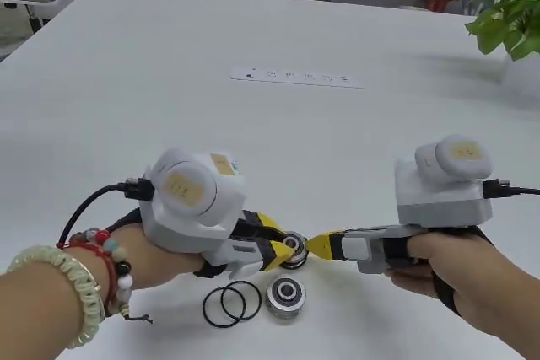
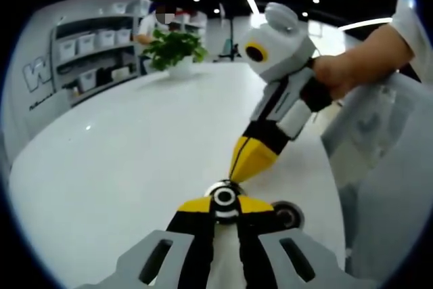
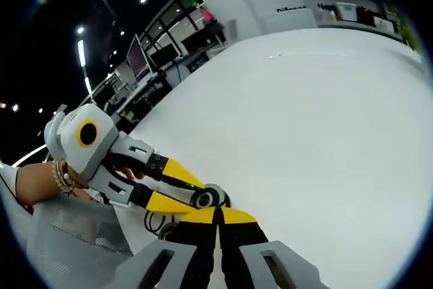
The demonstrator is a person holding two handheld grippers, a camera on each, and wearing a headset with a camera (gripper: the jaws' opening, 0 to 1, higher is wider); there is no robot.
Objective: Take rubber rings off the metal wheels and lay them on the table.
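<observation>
Fingers (image 2: 196, 206) of the left gripper (image 1: 283, 252) are closed on a metal wheel (image 2: 224, 195), which is held just above the table (image 1: 253, 149) with its round face turned toward the left gripper view. The right gripper (image 3: 217, 216) has its two yellow-tipped jaws pressed together, and the tip meets the rim of the held wheel from the right. Whether a rubber ring is pinched between those jaws cannot be made out at this size.

Toward the near edge of the table, below the two grippers in the head view, lie two black rubber rings (image 1: 229, 301), flat and overlapping. A second metal wheel (image 1: 285, 297) lies just to their right, apart from the held one. A white power strip (image 1: 295, 77) lies across the middle of the table, nearer the far edge. A potted plant (image 1: 506, 6) stands at the far right corner. Beaded bracelets (image 1: 93, 276) circle the person's left wrist.
</observation>
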